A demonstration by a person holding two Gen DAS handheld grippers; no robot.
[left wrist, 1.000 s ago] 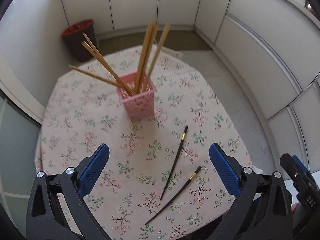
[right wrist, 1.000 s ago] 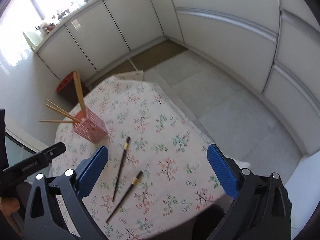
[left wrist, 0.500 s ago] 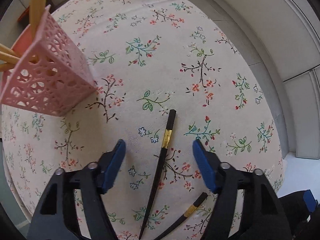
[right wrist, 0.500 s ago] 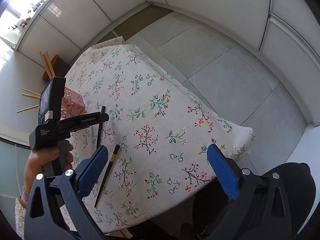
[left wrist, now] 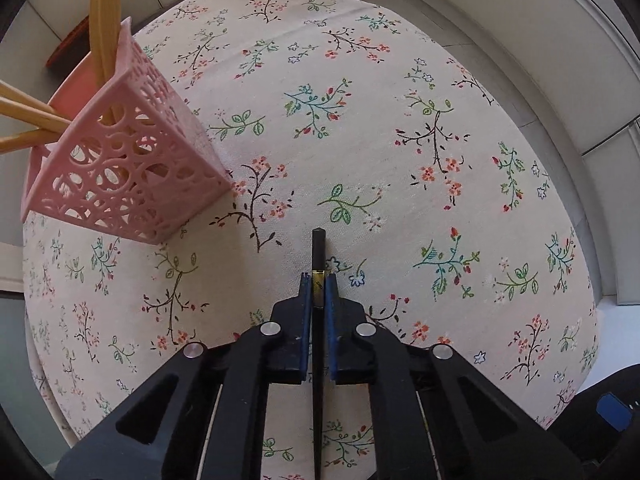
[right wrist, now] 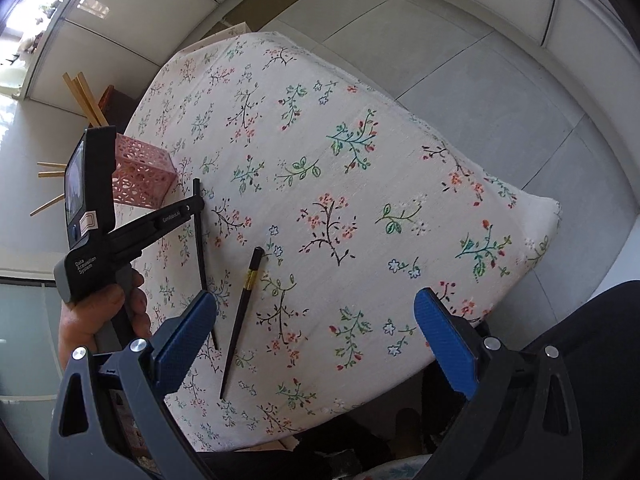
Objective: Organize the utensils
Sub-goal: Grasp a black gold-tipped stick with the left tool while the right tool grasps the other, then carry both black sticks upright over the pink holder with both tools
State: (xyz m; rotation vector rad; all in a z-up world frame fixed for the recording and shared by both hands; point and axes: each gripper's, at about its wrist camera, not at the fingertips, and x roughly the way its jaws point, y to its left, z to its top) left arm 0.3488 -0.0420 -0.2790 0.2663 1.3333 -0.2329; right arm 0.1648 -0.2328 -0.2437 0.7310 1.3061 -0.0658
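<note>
My left gripper (left wrist: pixel 319 280) points down at the flowered tablecloth (left wrist: pixel 360 120) and is shut on a black chopstick (left wrist: pixel 318 248), pads pinching it at its gold band. The right wrist view shows that same gripper (right wrist: pixel 196 204) with the chopstick (right wrist: pixel 199 232) in its tip, held by a hand (right wrist: pixel 100 312). A second black chopstick (right wrist: pixel 244 304) lies loose on the cloth just right of it. My right gripper (right wrist: pixel 316 312) hangs open above the table's near part, nothing between its fingers. A pink lattice holder (left wrist: pixel 124 176) with several wooden chopsticks (left wrist: pixel 102 20) stands to the left.
A reddish-brown bin (left wrist: pixel 68 48) sits on the floor behind the holder. The table's right corner (right wrist: pixel 548 208) drops off to grey floor tiles (right wrist: pixel 500 80). White cabinet fronts (right wrist: pixel 120 20) ring the room. Dark clothing (right wrist: pixel 580 320) shows at the lower right.
My left gripper came down to the table and closed from wide open onto the black chopstick. My right gripper sank closer to the cloth, staying open.
</note>
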